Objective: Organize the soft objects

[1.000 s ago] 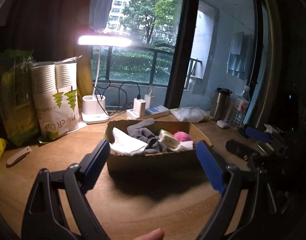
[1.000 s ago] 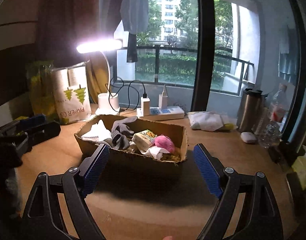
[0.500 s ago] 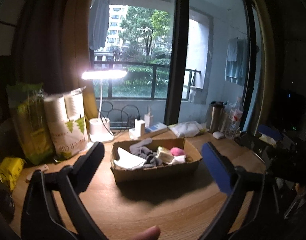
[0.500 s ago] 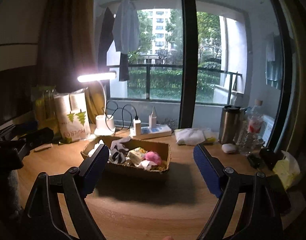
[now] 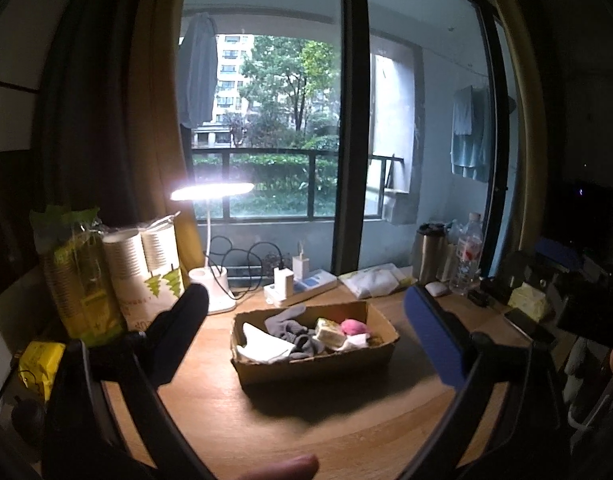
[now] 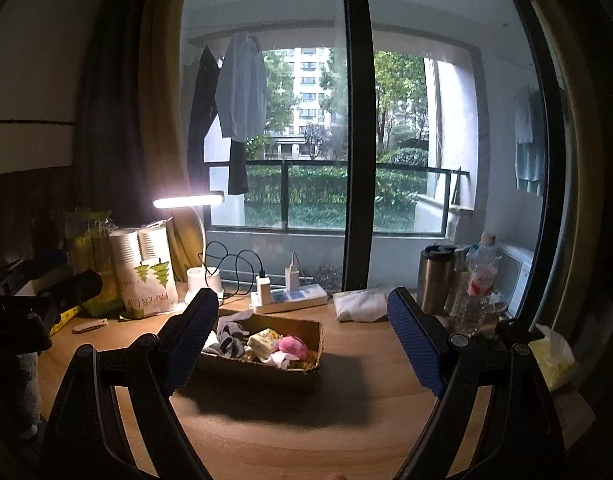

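Observation:
A shallow cardboard box (image 5: 314, 364) (image 6: 262, 368) stands on the wooden desk (image 5: 306, 428). It holds a white cloth (image 5: 262, 346), grey socks (image 5: 294, 330) (image 6: 230, 336), a yellow packet (image 5: 329, 328) (image 6: 264, 338) and a pink soft ball (image 5: 355, 326) (image 6: 292, 346). My left gripper (image 5: 306, 336) is open and empty, well back from the box. My right gripper (image 6: 302, 336) is open and empty too, also well back. The left gripper also shows at the left edge of the right wrist view (image 6: 46, 288).
A lit desk lamp (image 5: 212, 192), a paper cup pack (image 5: 146, 276), green bags (image 5: 74, 276), a power strip (image 5: 302, 284), a folded white cloth (image 5: 376, 282), a steel flask (image 5: 428, 252) and a water bottle (image 5: 468, 254) line the back. A tissue pack (image 6: 554, 356) lies right.
Both grippers have pulled back and up from the box, which now looks smaller and farther. Both stay open and empty.

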